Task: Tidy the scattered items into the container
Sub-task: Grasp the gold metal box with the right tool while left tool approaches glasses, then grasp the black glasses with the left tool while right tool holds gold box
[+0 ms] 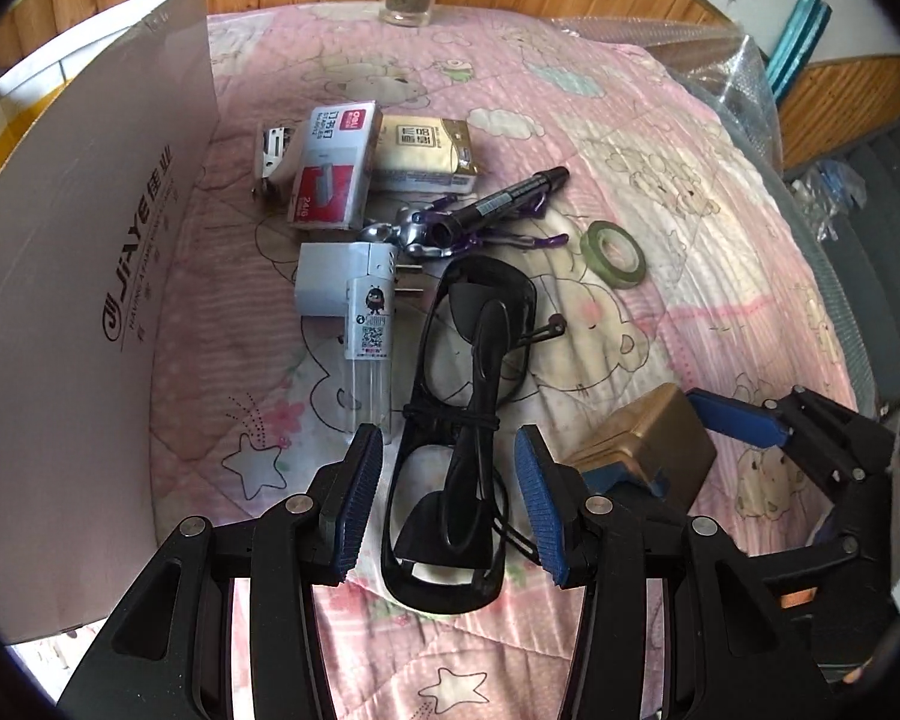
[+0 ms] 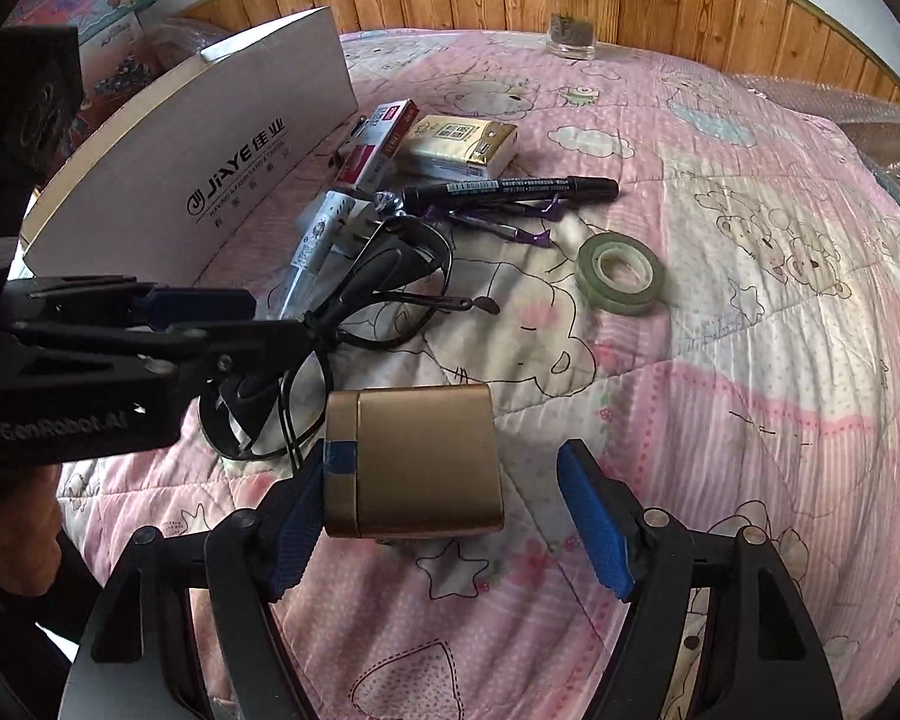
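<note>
Setting: pink cartoon quilt (image 2: 720,300) on a bed, wood-panelled wall behind, glass jar (image 2: 570,36) at the far edge.

Left tool (image 1: 449,501): wide open, holding nothing; its fingers straddle the black glasses (image 1: 450,420), one pad on each side of the frame.

Right tool (image 2: 459,516): wide open, holding nothing; the gold box (image 2: 420,462) lies between its fingers, the left pad at or against the box's edge, the right pad apart from it.

Scattered items: staple box (image 1: 336,174), tissue pack (image 1: 426,153), black marker (image 2: 510,187), green tape roll (image 2: 621,276) and white plug adapter (image 1: 336,285) lie on the quilt, none in the container.

Risk, glasses: a folded arm sticks out sideways; a squeeze on it could twist the frame or let it slip.

Risk, box: gripped off-centre, the smooth gold box may pivot and drop.

Risk, crowding: both tools work close together and could collide on lifting.

Container: white JIAYE carton (image 1: 84,312) stands just left of the pile; its inside is hidden, so contents cannot be told.
</note>
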`<state>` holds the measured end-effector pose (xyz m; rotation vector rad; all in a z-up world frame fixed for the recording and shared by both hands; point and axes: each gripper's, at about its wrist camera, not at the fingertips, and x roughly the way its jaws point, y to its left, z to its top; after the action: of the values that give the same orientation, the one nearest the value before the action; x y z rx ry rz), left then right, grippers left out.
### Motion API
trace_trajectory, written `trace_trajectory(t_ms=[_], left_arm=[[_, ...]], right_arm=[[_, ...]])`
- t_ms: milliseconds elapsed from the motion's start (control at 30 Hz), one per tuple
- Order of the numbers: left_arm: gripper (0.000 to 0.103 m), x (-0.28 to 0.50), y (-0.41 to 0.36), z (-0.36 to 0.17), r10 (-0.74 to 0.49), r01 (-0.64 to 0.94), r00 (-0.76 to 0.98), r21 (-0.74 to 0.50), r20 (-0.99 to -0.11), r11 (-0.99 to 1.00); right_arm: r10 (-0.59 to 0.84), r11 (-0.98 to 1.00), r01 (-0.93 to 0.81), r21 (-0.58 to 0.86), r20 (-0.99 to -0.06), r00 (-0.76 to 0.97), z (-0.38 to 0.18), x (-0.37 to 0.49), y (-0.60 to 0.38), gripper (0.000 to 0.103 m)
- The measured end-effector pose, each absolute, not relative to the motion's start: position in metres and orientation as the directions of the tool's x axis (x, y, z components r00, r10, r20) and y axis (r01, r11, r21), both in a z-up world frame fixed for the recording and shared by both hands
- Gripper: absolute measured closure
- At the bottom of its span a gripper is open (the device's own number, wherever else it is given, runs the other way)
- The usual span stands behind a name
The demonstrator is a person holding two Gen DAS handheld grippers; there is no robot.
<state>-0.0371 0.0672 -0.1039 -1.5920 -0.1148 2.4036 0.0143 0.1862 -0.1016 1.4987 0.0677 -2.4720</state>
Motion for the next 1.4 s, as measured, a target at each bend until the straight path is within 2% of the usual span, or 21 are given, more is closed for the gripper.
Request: trace_trajectory(t_ms=[67,100,367,400,433,533,633,900,1400], left_arm=[[0.054,-0.038,0.069,-0.108,0.244,-0.170,-0.359,-0.195,-0.901,-0.966],[0.054,-0.039,0.070,-0.110,0.243,-0.170,-0.355,-0.193,-0.903,-0.966],[0.055,-0.041,0.079,-0.116,0.229,-0.183,-0.365,-0.172,-0.903,-0.968],[0.058,-0.041,0.080,-0.116,0.219,-0.184,-0.369,-0.159,-0.903,-0.970],[0.068,-0.041,0.081,-0.116,0.207,-0.183,-0.377,-0.146,-0.903,-0.972],[0.082,-0.043,0.080,-0.116,0.219,-0.182,-0.375,-0.160,-0.901,-0.970],[0.086,-0.044,0.076,-0.115,0.256,-0.164,-0.369,-0.208,-0.894,-0.964],[0.086,-0.042,0.066,-0.099,0.316,-0.135,-0.391,-0.286,-0.864,-0.949],[0.086,-0.038,0.048,-0.060,0.340,-0.102,-0.468,-0.333,-0.816,-0.937]], right_arm=[[-0.197,-0.967,0.236,0.098,-0.874,-0.444,-0.100,0.013,0.186,0.051],[-0.204,-0.966,0.236,0.105,-0.873,-0.444,-0.099,0.012,0.186,0.051],[-0.215,-0.964,0.237,0.117,-0.869,-0.446,-0.097,0.009,0.186,0.051],[-0.215,-0.965,0.235,0.118,-0.868,-0.448,-0.096,0.009,0.187,0.051],[-0.214,-0.966,0.232,0.118,-0.867,-0.449,-0.096,0.010,0.188,0.051],[-0.205,-0.970,0.215,0.118,-0.868,-0.452,-0.096,0.009,0.193,0.051],[-0.204,-0.972,0.202,0.122,-0.866,-0.457,-0.095,0.010,0.198,0.051],[-0.227,-0.969,0.199,0.146,-0.843,-0.488,-0.081,0.014,0.200,0.051],[-0.269,-0.959,0.227,0.171,-0.800,-0.536,-0.052,0.011,0.178,0.051]])
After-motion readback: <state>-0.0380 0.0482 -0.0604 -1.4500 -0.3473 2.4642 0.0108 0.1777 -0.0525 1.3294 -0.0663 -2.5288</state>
